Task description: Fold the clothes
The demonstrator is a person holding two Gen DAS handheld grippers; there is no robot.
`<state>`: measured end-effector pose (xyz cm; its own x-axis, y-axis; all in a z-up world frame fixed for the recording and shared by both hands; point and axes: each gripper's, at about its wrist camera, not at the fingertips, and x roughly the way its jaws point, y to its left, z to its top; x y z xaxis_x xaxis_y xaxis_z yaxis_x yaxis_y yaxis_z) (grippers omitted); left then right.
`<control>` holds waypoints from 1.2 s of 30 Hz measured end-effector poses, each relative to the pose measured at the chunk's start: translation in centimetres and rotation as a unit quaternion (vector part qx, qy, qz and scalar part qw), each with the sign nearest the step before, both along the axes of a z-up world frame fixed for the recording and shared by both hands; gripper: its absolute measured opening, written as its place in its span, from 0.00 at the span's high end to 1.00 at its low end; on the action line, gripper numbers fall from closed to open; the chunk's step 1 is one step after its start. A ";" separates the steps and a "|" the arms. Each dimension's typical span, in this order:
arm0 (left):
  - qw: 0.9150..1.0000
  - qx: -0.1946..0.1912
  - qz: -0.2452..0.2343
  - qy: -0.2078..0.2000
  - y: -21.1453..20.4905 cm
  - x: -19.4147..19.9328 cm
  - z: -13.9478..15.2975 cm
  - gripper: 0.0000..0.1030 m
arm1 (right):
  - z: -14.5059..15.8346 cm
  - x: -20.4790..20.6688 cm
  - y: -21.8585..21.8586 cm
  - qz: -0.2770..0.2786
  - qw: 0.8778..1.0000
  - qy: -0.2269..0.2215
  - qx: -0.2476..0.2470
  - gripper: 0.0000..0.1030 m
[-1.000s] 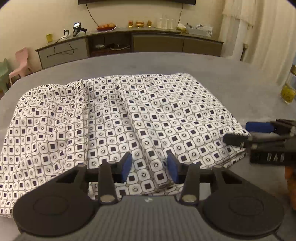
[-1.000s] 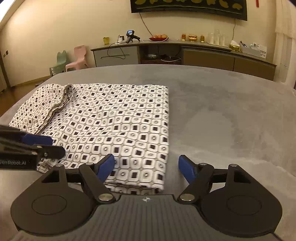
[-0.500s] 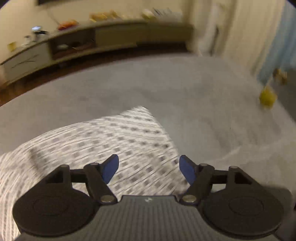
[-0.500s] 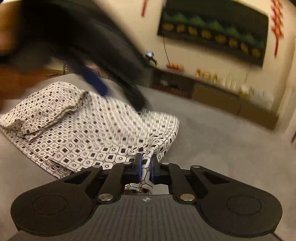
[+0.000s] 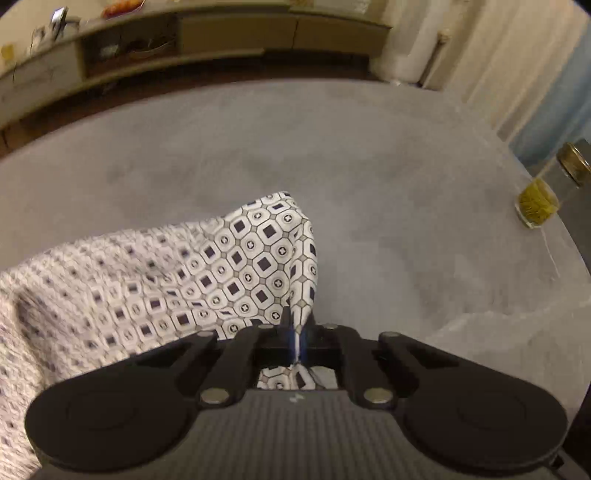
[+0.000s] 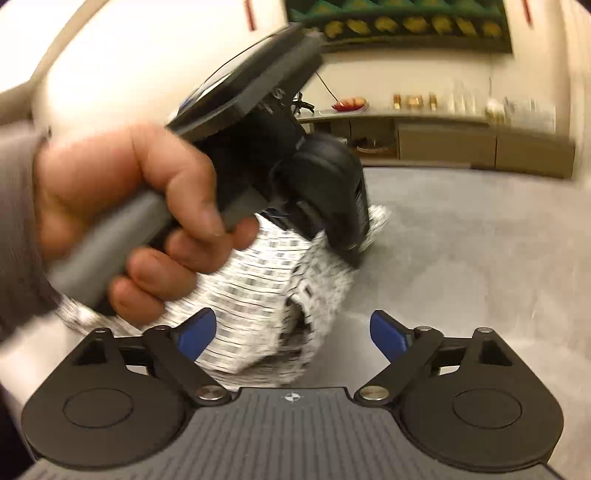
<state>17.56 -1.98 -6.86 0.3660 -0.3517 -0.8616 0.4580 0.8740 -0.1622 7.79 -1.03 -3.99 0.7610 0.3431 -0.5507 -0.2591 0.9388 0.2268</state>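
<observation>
One corner of the patterned cloth (image 5: 236, 266) is pinched in the clenched left claw (image 5: 295, 334), the rest trailing left of it over the grey counter (image 5: 369, 155). Right claw (image 6: 291, 332) stands released, cloth just ahead of its fingers. Judgement: carry the held corner evenly and keep the edges aligned before letting go.

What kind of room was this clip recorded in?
Probably a home living room: a long low sideboard carrying a fruit bowl and glassware, wall art above, curtains, and a grey table holding the patterned cloth.
</observation>
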 end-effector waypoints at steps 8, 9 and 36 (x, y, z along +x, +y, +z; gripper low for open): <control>0.988 -0.145 0.041 -0.042 7.0 2.1 7.7 0.98 | 1.9 0.3 -4.7 -0.050 0.998 -0.047 0.004 0.11; 0.986 -0.152 0.052 -0.053 9.5 1.9 8.5 0.97 | 2.2 0.1 -5.0 -0.047 0.997 -0.058 0.004 0.11; 0.987 -0.102 0.062 -0.102 19.9 -6.9 -0.8 0.73 | -1.5 1.7 -1.2 -0.026 0.984 -0.040 -0.169 0.38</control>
